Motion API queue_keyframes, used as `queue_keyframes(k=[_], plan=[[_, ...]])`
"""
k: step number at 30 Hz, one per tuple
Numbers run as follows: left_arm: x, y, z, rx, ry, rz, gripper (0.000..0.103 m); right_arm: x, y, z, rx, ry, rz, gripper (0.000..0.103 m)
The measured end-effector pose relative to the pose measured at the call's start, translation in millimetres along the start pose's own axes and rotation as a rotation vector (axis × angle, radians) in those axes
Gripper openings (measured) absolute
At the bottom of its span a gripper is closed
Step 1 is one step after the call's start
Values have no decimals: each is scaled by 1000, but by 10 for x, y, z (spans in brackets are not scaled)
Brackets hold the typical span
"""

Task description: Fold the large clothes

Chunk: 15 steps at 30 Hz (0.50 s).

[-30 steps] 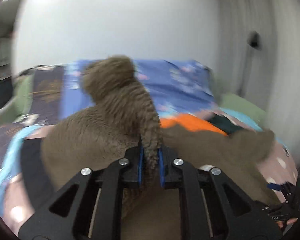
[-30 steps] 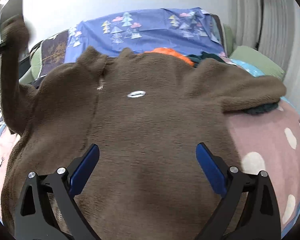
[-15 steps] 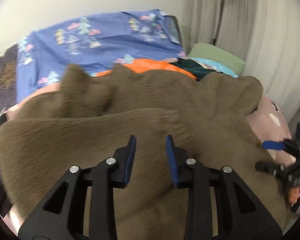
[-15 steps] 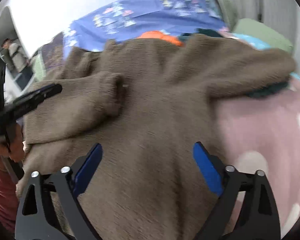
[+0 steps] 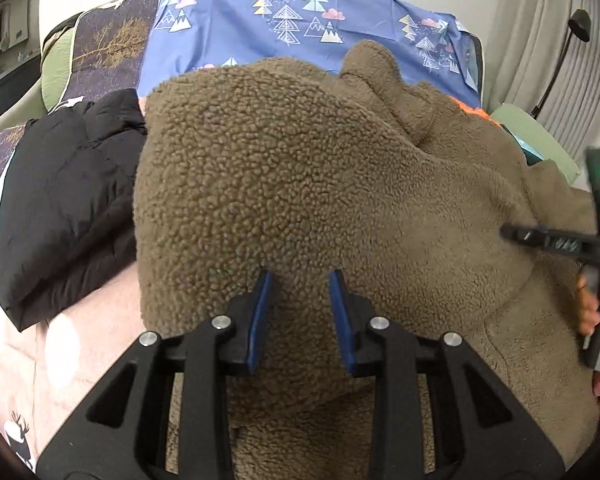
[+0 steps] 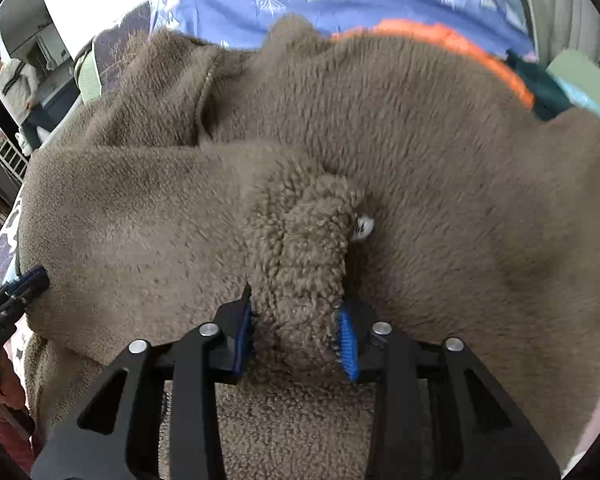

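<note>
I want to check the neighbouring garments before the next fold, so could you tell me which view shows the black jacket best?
The left wrist view: the black jacket lies in plain sight on the bed, beside the brown fleece, its puffy surface and edges sharp. The right wrist view shows nothing of it; the fleece fills that frame.

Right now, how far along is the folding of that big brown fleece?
Early on. Done: one sleeve already lies folded across the brown fleece. In hand: the right gripper has just been closing and pinches a bunched cuff; the left gripper rests over the fleece with a gap between its fingers, gripping nothing. Left: the far sleeve and folding the body. The black jacket lies beside it.
</note>
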State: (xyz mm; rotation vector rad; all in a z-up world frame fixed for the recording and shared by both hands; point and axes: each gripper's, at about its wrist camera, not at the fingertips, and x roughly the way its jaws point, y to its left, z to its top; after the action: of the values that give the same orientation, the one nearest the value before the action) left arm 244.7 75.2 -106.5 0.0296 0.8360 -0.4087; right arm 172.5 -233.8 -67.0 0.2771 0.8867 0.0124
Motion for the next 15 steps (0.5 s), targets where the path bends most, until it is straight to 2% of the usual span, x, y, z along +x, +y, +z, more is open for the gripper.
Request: queue_keyframes(k=[3,4,5,6,7,8,9,11,15], plan=[[-61,-177,24,60,-42,-32,33,-437,-74,29,2,-128,-77,30],[-62,-281,34,94,-55,-35,36,-454,-109,21,-2,-135,-110,31],[-43,-380,36,127,-61,-29,38,-375,-149,0,-23,-110,-163,34],[28,-479,32,161,-51,-2,39,-190,-188,-47,-55,-39,-200,37],[119,-527,30,175,-29,31,39,-24,-235,-103,-73,27,-212,42],[231,-560,20,182,-2,79,39,120,-293,-191,-75,88,-220,43],[324,-563,2,180,18,107,39,137,-349,-268,-45,88,-196,45],[370,-549,-22,161,19,110,38,-23,-363,-312,9,15,-155,46],[287,-606,17,181,10,105,38,-443,-165,-285,-39,-148,-144,46]])
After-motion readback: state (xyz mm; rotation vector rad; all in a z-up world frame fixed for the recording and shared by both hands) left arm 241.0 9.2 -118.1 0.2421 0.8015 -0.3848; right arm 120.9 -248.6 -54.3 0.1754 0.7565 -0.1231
